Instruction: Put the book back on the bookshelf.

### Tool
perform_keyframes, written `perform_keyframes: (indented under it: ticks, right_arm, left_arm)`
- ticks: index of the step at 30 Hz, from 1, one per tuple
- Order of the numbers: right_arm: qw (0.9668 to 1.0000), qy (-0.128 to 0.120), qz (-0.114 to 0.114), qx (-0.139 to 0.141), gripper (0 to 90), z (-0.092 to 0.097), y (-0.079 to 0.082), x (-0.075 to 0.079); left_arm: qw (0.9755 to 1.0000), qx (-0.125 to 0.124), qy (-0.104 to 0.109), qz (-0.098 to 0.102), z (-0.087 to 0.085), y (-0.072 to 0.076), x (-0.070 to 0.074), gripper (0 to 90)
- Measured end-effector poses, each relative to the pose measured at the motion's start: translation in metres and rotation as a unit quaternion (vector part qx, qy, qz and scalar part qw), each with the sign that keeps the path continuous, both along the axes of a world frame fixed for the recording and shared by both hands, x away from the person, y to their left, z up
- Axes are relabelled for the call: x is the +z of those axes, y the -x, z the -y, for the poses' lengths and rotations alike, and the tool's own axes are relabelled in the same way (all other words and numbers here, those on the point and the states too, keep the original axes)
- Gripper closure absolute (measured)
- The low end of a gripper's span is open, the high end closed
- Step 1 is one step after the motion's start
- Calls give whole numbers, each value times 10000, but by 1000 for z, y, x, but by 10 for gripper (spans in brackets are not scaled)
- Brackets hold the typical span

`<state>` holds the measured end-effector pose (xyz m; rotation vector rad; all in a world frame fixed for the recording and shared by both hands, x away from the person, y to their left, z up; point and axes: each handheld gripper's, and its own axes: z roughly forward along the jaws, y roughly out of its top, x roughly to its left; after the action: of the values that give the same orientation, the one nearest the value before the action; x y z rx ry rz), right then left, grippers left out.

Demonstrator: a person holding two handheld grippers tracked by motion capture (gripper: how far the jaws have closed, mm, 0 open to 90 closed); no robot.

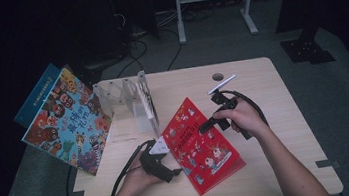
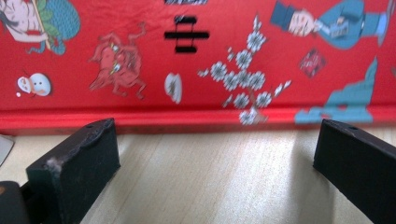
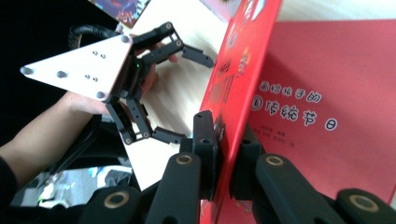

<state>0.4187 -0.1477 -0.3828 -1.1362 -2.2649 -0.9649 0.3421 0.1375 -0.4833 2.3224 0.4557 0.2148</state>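
Note:
A red picture book point(image 1: 204, 150) lies on the wooden table point(image 1: 261, 82), right of centre. My right gripper point(image 1: 208, 124) is shut on the edge of its front cover point(image 3: 243, 70); one jaw is on each side of the cover, which is lifted off the red title page point(image 3: 327, 93) beneath. My left gripper point(image 1: 171, 171) rests on the table at the book's left edge. Its jaws stand wide open and face the spine point(image 2: 187, 119) with nothing between them. In the right gripper view, the left gripper point(image 3: 194, 98) appears beyond the cover with its grey plate on top.
A colourful picture book point(image 1: 67, 121) leans at the table's left edge with a blue book point(image 1: 36, 97) behind it. A clear book stand point(image 1: 119, 97) holding a black-and-white book point(image 1: 149, 103) stands left of centre at the back. A cable hole point(image 1: 218, 77) sits near the far edge.

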Motion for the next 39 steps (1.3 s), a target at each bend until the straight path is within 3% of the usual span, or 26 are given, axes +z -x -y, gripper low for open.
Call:
perform_keyframes:
  ticks: [7, 12, 20, 26, 29, 33, 37, 39]
  right_arm:
    - [9986, -350, 309, -238, 873, 12, 8, 11]
    - [9957, -445, 741, -346, 875, 18, 16, 23]
    - [9876, -733, 1231, -642, 875, 34, 27, 33]
    - [9807, -1034, 1484, -747, 876, 46, 36, 44]
    - [9782, -1190, 1519, -769, 876, 52, 39, 50]
    - [9750, -1277, 1636, -789, 876, 56, 43, 56]
    - [9737, -1332, 1682, -759, 876, 57, 46, 64]
    - [9737, -1339, 1694, -727, 876, 56, 47, 67]
  left_arm:
    - [10000, 66, -19, -56, 0, -2, 1, 0]
    - [9998, 86, 73, -136, 0, -3, 3, 0]
    - [9981, 193, 569, -163, -7, -6, 19, 0]
    - [9949, 245, 967, -138, -11, -15, 38, 0]
    - [9911, 188, 1294, -245, -11, -19, 49, 0]
    - [9902, 92, 1384, -184, -5, -26, 63, 0]
    - [9881, 105, 1527, -146, -1, -33, 71, 0]
    - [9853, 91, 1693, -219, 0, -37, 72, 0]
